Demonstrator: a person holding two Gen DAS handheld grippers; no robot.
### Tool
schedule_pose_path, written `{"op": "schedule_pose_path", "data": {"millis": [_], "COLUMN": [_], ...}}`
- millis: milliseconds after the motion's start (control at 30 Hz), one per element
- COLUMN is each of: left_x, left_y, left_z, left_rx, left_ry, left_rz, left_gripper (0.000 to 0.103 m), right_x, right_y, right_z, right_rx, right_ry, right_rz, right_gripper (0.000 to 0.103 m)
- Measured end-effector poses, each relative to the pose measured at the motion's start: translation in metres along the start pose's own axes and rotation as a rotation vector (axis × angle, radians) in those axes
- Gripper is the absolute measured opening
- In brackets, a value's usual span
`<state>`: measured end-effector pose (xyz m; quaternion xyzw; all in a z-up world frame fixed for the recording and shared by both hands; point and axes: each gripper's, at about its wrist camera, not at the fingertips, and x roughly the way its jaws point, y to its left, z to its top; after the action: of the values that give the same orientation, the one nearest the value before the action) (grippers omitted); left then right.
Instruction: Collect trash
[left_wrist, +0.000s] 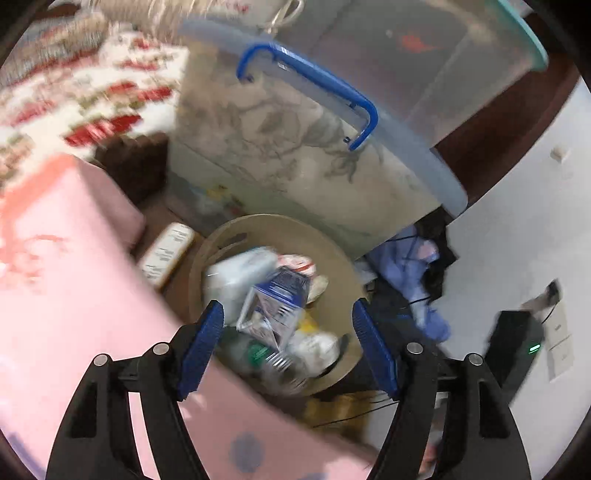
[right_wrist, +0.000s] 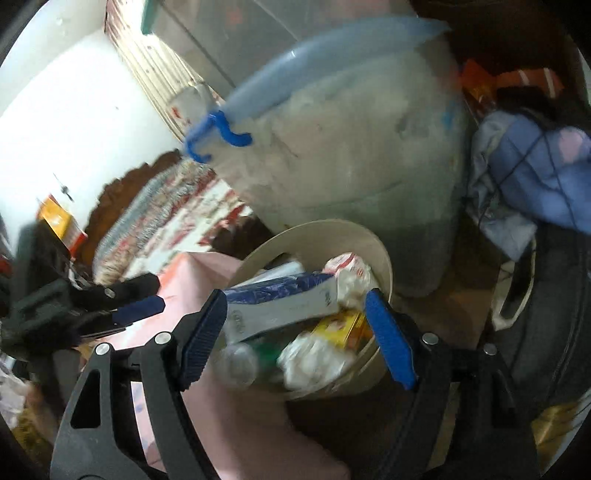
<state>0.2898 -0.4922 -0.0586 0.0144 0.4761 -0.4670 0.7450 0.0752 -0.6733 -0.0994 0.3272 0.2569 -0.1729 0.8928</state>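
Observation:
A round beige trash bin (left_wrist: 332, 258) stands on the floor beside a pink bed, full of trash: a blue-and-white carton (left_wrist: 275, 299), a white container (left_wrist: 236, 275), crumpled paper (left_wrist: 314, 347) and a clear bottle (left_wrist: 273, 363). My left gripper (left_wrist: 288, 332) is open and empty, hovering above the bin. In the right wrist view the bin (right_wrist: 380, 258) holds the same carton (right_wrist: 280, 306), a yellow box (right_wrist: 343, 326) and crumpled paper (right_wrist: 314, 360). My right gripper (right_wrist: 295, 328) is open and empty over it. The left gripper (right_wrist: 136, 308) shows at the left.
A pink bed cover (left_wrist: 74, 277) lies left of the bin. A large clear storage box with a blue handle (left_wrist: 295, 147) stands behind it. A small flat package (left_wrist: 166, 254) lies on the floor. Blue clothes (left_wrist: 413, 273) are piled to the right by a white wall.

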Motion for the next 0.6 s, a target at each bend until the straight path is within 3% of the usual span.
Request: {"op": "schedule_pose_path", "data": {"millis": [100,300,400,433,600], "left_x": [-0.029,-0.091,-0.125,-0.139,-0.187], "left_y": [0.004,0.019,0.024,0.026,0.036], "left_z": [-0.029,-0.083,-0.113,-0.125,-0.167], "left_rx": [0.048,0.019,0.031,0.043,0.026], "left_ry": [-0.011,-0.048,-0.065,-0.072,-0.1], "left_rz": [0.102,0.187,0.283,0.336,0.459], "left_gripper": [0.072,0.089,0.094,0.094,0.094], "right_x": [-0.026,-0.049,-0.056,-0.057,-0.067], "right_y": [0.011,0.045,0.064,0.069,0.102], "right_z": [-0.018,-0.062,-0.087,-0.095,-0.13], "right_rx": [0.011,0.004,0.021,0.027,0.014], "right_ry": [-0.007,0.012,0.035,0.044,0.091], "right_rz": [0.04,0.072,0.088,0.092,0.106], "right_gripper": [0.078,0.078,0.078,0.078,0.078]}}
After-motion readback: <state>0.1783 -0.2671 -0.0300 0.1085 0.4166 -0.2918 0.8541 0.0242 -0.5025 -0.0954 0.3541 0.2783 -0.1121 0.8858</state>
